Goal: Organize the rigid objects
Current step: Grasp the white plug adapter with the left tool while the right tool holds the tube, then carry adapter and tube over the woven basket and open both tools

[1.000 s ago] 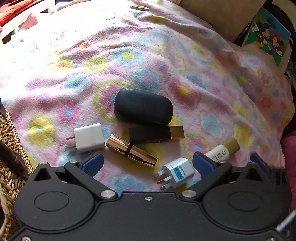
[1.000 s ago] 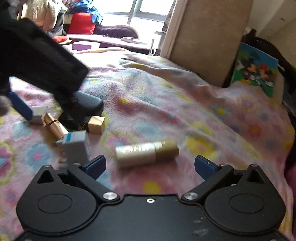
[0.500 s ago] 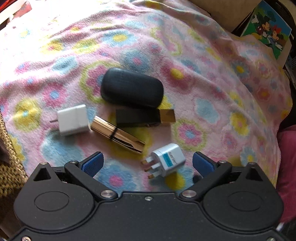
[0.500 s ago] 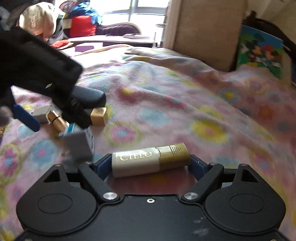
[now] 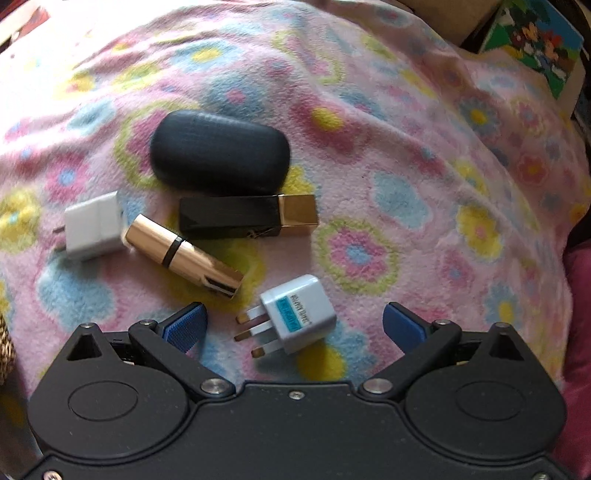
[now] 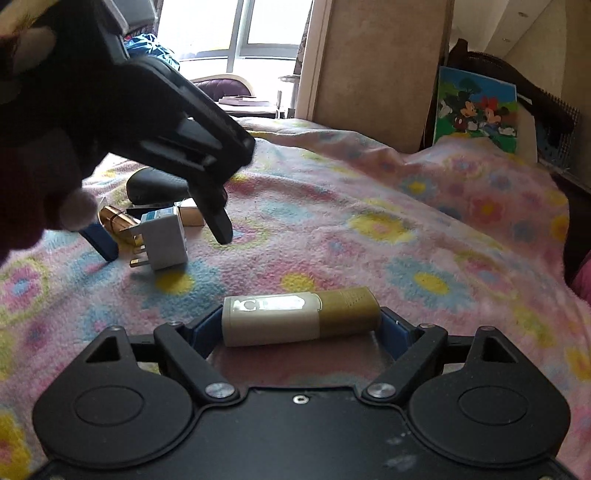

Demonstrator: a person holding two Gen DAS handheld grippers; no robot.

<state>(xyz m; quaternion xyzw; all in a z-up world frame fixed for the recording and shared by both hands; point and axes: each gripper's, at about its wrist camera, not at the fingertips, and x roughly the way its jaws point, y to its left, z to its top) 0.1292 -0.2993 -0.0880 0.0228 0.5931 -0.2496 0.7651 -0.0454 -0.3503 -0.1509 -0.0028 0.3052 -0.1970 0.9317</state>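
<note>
Flowered fleece blanket point(image 5: 406, 122) — bright window point(image 6: 236, 33) behind.

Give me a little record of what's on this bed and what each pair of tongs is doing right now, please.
surface: flowered fleece blanket
left tongs: open, over the travel adapter, not gripping it
right tongs: shut on the white-and-gold tube, gripped end to end
dark oval case: lying on the blanket
black-and-gold box: beside the case
gold lipstick: lying flat
white charger: at the lipstick's end
</note>
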